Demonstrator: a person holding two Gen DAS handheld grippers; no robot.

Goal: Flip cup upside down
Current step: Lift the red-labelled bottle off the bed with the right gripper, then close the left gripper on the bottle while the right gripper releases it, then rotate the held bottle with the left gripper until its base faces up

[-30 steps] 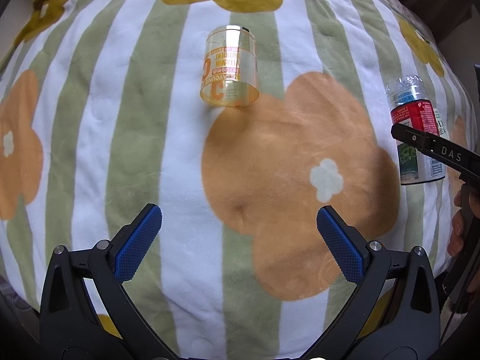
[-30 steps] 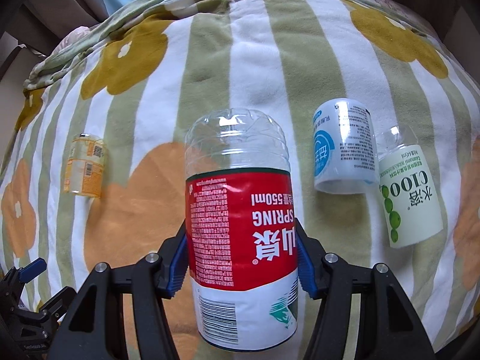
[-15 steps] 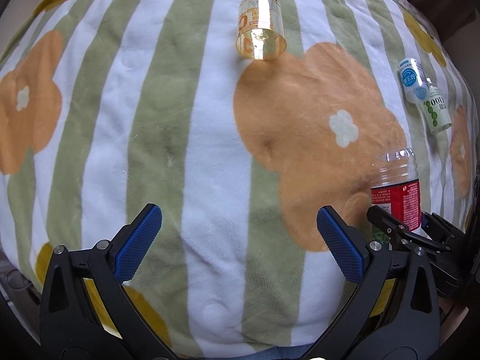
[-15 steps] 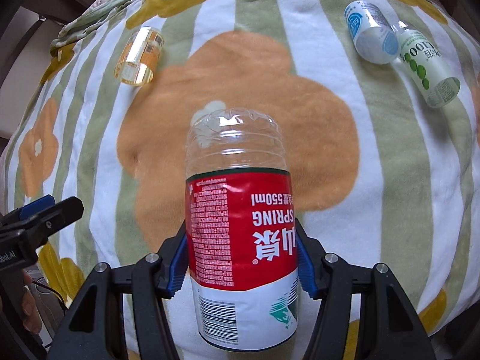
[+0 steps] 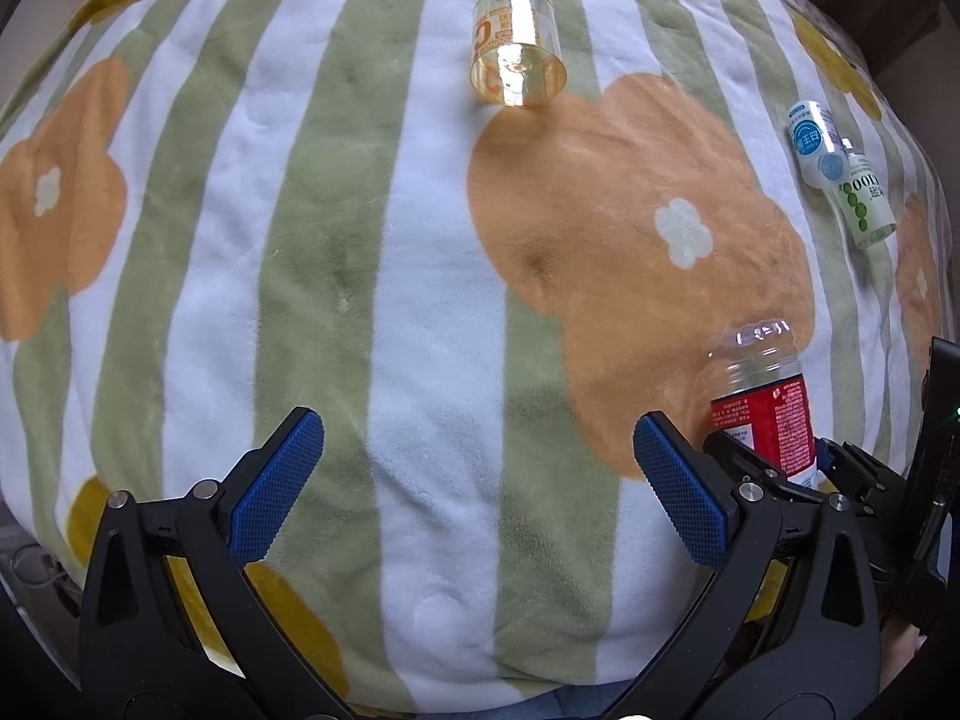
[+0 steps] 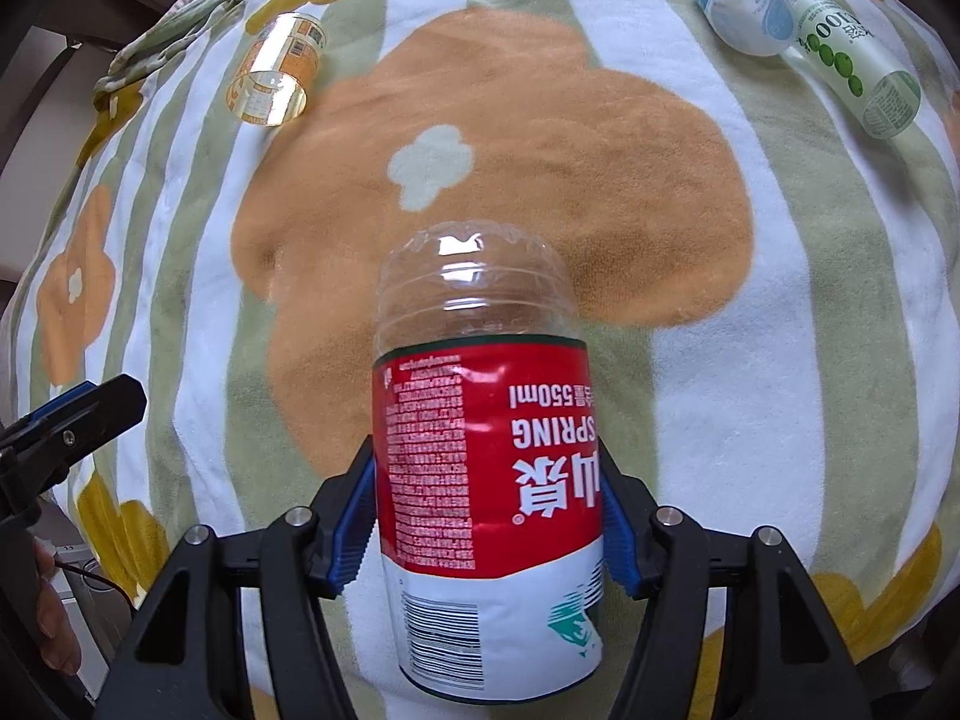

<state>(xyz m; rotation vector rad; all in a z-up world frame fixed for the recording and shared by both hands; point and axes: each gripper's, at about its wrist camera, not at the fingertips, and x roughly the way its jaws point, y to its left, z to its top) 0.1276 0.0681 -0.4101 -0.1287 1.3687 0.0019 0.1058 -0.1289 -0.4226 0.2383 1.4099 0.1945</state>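
My right gripper [image 6: 486,516] is shut on a clear cut-bottle cup with a red label [image 6: 486,456], closed base pointing away from the camera, held above the blanket. The same cup [image 5: 762,414] shows at the lower right of the left wrist view, next to the right gripper [image 5: 774,468]. My left gripper [image 5: 474,486] is open and empty, above the near part of the blanket. A yellow-tinted clear cup [image 5: 516,54] lies on its side far ahead, its open mouth toward me; it also shows in the right wrist view [image 6: 273,72].
A striped flower-print blanket [image 5: 360,240] covers a soft rounded surface. A blue-and-white cup [image 6: 738,0] and a green-dotted cup [image 6: 852,54] lie on their sides together at the far right; both show in the left wrist view [image 5: 816,138] [image 5: 864,204].
Both grippers have pulled back toward the near edge of the blanket, so the lying cups look farther away. The right gripper has kept the red-label cup. The left stays open.
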